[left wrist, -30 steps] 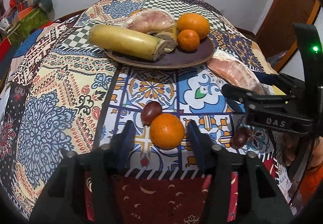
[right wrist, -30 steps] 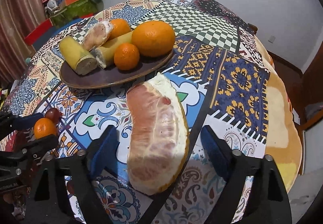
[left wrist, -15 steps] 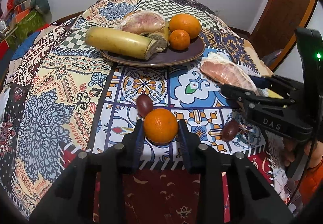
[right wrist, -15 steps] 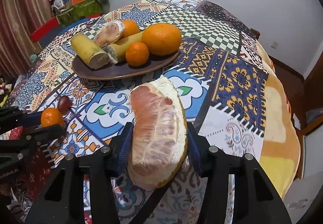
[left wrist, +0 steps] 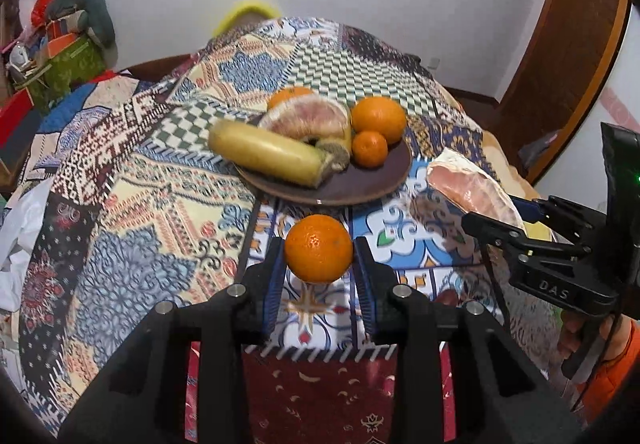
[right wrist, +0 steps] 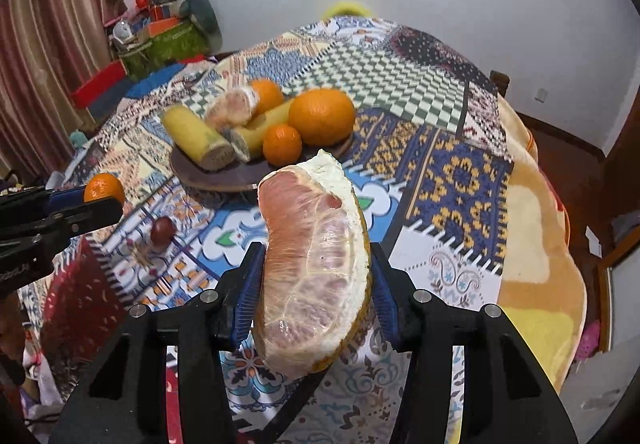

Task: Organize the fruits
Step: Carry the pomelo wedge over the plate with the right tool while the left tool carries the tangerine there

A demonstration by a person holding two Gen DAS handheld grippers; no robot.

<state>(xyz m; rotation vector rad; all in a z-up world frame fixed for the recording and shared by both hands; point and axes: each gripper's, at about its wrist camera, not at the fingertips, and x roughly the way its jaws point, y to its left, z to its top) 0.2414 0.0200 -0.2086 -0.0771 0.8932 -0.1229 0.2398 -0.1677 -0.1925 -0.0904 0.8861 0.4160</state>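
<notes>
My left gripper point(left wrist: 319, 264) is shut on a small orange point(left wrist: 318, 248) and holds it above the patterned tablecloth. My right gripper point(right wrist: 314, 276) is shut on a large peeled pomelo wedge point(right wrist: 314, 268), also lifted off the cloth; the left wrist view shows this wedge point(left wrist: 470, 184) at the right. Beyond both stands a dark brown plate point(left wrist: 360, 188) bearing a yellow banana piece point(left wrist: 268, 152), another pomelo wedge point(left wrist: 308, 120), a big orange point(left wrist: 378, 118) and a small orange point(left wrist: 369, 148). The same plate point(right wrist: 224, 176) appears in the right wrist view.
A dark red round fruit point(right wrist: 162, 230) lies on the cloth between the grippers; another point(left wrist: 446, 296) peeks out under the right gripper. A person's hand and orange sleeve point(left wrist: 608, 360) hold the right gripper. Clutter point(right wrist: 160, 36) sits beyond the table's far left, a wooden door point(left wrist: 560, 84) at the right.
Both grippers closed on their fruit, the left on the orange, the right on the pomelo wedge, and both rose, lifting the fruit off the cloth.
</notes>
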